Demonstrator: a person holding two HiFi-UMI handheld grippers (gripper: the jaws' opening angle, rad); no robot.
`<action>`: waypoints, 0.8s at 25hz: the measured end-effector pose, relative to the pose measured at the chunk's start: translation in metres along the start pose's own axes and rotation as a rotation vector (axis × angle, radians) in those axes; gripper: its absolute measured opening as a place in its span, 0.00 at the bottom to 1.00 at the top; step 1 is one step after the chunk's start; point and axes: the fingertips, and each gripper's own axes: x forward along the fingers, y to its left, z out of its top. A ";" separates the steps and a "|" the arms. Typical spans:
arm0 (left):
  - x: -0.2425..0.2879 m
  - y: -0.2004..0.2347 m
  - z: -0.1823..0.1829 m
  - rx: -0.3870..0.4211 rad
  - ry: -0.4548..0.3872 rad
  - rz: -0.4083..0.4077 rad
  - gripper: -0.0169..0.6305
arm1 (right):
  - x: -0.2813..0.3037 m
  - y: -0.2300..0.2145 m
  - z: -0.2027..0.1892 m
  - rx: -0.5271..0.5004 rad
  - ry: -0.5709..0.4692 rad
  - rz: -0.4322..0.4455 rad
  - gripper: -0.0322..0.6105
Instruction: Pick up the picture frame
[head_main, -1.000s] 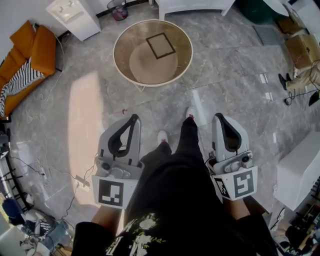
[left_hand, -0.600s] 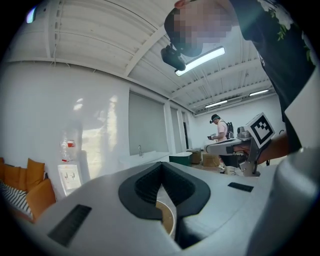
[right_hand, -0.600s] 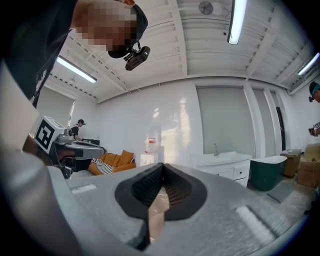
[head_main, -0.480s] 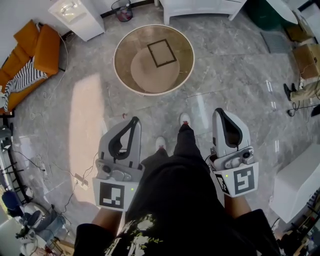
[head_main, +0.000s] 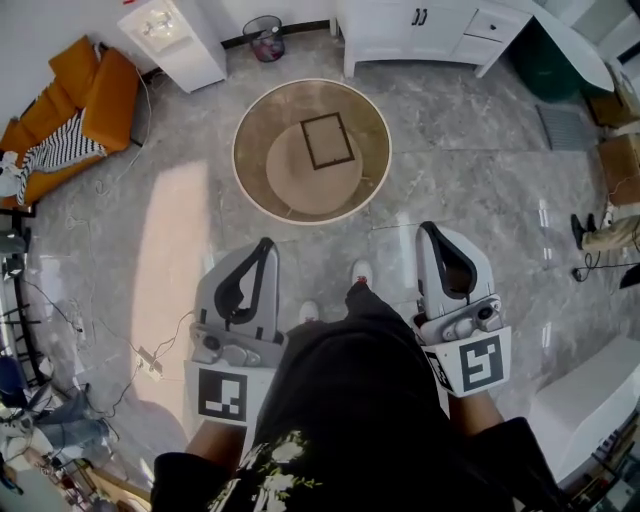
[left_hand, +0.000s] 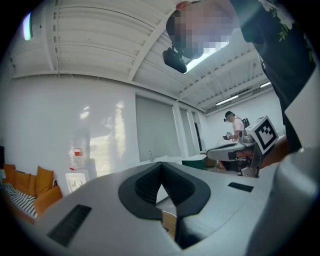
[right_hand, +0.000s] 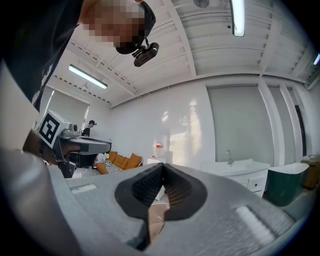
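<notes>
A dark-edged picture frame (head_main: 328, 140) lies flat on a round glass-topped table (head_main: 258, 120) ahead of me on the marble floor. My left gripper (head_main: 266, 244) is held level at the lower left, well short of the table, with its jaws shut and nothing between them. Level at the lower right, my right gripper (head_main: 427, 229) is likewise shut and empty. In the left gripper view the shut left gripper (left_hand: 161, 166) points across the room, and so does the right gripper (right_hand: 162, 168) in its own view. A sliver of the table shows below each pair of jaws.
An orange sofa (head_main: 95, 105) stands at far left, a white side cabinet (head_main: 175, 40) and a waste bin (head_main: 265, 24) behind the table, a white vanity (head_main: 430, 28) at the back right. Cables (head_main: 150, 355) trail on the floor at left. A white unit (head_main: 590, 400) sits at right.
The table and frame have come nearer, lower in the head view, as I walk toward them. Both grippers have travelled forward with me, still shut.
</notes>
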 end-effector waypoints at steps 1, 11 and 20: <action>0.005 -0.002 0.001 0.002 0.002 0.014 0.04 | 0.003 -0.006 0.000 -0.004 -0.002 0.016 0.04; 0.044 0.000 0.002 -0.022 0.024 0.179 0.04 | 0.038 -0.053 -0.003 -0.008 -0.013 0.162 0.04; 0.066 0.033 -0.020 -0.024 0.100 0.242 0.04 | 0.098 -0.067 -0.029 0.020 -0.009 0.218 0.04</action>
